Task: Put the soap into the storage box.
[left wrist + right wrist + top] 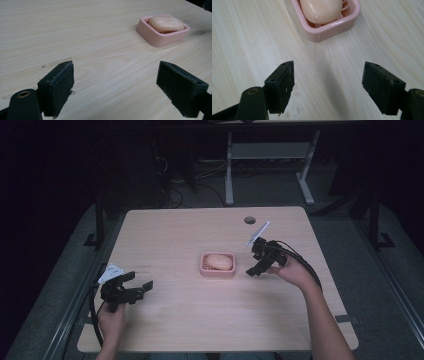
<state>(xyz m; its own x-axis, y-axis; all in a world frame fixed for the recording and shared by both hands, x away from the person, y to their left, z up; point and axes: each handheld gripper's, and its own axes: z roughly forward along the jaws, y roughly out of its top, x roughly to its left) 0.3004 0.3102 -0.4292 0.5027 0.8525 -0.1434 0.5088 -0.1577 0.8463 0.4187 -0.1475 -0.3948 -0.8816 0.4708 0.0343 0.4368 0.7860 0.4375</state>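
A pink soap dish point(218, 271) sits near the middle of the wooden table point(180, 235), with a pale peach soap bar point(220, 262) lying in it. The dish point(160, 37) and its soap point(166, 23) appear far right in the left gripper view, and the dish point(329, 27) with the soap point(320, 10) at the top of the right gripper view. My left gripper point(141, 282) rests open at the table's front left, well away from the dish. My right gripper point(254, 262) hovers open just right of the dish, jaws wide apart with nothing between them.
A round cable hole point(250, 220) lies near the table's far edge. Desk legs point(229, 170) and cables stand on the dark floor beyond the table. Bare wood stretches between the left gripper and the dish.
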